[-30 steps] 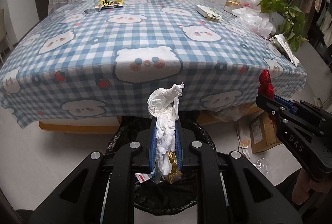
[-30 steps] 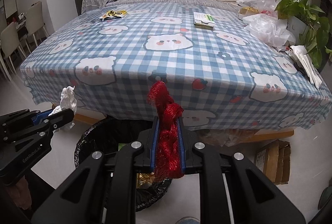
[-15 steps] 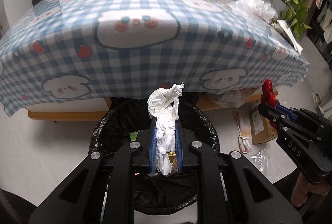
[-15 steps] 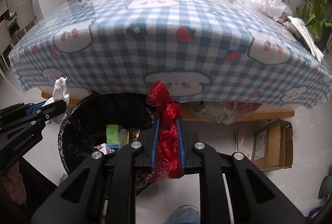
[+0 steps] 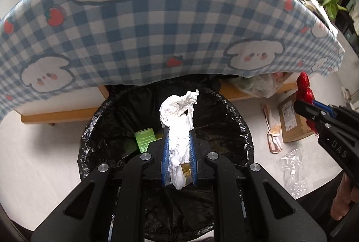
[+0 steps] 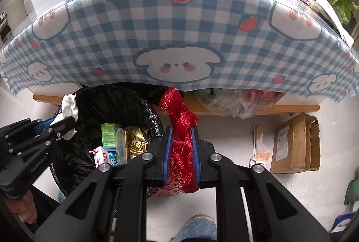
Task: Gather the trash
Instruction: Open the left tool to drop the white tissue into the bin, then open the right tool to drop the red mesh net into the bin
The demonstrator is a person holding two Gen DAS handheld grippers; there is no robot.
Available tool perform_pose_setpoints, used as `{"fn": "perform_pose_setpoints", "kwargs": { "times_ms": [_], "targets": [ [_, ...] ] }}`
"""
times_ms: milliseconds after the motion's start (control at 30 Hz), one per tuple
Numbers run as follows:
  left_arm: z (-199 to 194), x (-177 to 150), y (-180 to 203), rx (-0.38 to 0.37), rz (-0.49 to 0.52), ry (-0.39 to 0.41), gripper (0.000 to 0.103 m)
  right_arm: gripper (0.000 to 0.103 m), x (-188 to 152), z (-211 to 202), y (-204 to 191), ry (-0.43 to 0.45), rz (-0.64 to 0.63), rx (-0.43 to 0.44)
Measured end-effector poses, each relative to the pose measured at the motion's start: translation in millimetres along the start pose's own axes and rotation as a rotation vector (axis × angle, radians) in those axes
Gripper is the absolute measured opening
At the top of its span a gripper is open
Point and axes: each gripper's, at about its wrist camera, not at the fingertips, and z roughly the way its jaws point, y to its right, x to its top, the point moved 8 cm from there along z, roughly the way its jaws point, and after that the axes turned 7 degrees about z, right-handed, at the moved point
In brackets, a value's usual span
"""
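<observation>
Item: left claw [image 5: 179,143], pressed together on a crumpled white tissue [image 5: 178,116]; the wad sticks up beyond the blue pads, with a scrap of gold foil seemingly caught low in the same pinch, though the view there is poor.

Item: right claw [image 6: 181,147], pinching a bunched red mesh net [image 6: 181,129] between its pads.

Item: black-lined trash bin [image 5: 94,129] on the floor, under the edge of the checked tablecloth [image 5: 157,29] that covers the surface. The tissue hangs over its mouth. From the right wrist, the bin sits at nine o'clock of the net, which is beside the rim.

Contents already in the bin: green carton [image 6: 108,134], gold wrapper [image 6: 135,141].

Step in hand: delivery of both pieces to the bin.

Next move: spread the left claw; carry the net toward nine o'clock before release.
</observation>
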Motion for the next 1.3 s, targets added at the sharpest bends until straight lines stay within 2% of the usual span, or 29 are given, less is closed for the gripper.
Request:
{"fn": "perform_pose_setpoints", "kwargs": {
  "times_ms": [167,333,400,433,500,800,967,1300],
  "targets": [
    [10,-4,5,0.0,0.006,-0.017,0.015,0.016,-3,1,4,-0.006,0.008,-0.005],
    [14,-9,9,-0.002,0.007,-0.025,0.021,0.016,-8,4,4,-0.016,0.011,-0.006],
    [13,-10,8,0.007,0.009,-0.027,0.034,0.016,-8,3,3,-0.017,0.01,-0.003],
    [13,-10,10,0.009,0.014,-0.026,0.037,0.016,-7,2,1,-0.015,0.009,-0.001],
    [10,-11,7,0.021,0.01,-0.02,0.052,0.016,-7,0,-3,-0.011,0.004,0.004],
    [-14,-9,-24,0.056,-0.025,0.014,0.087,0.016,-1,-8,-41,0.005,-0.035,0.048],
    [-28,-12,-54,0.091,-0.061,0.032,0.096,0.016,1,-8,-68,0.014,-0.067,0.067],
    [-40,-29,-107,0.105,-0.126,0.022,0.097,0.017,-4,3,-120,0.004,-0.128,0.103]
  ]
}}
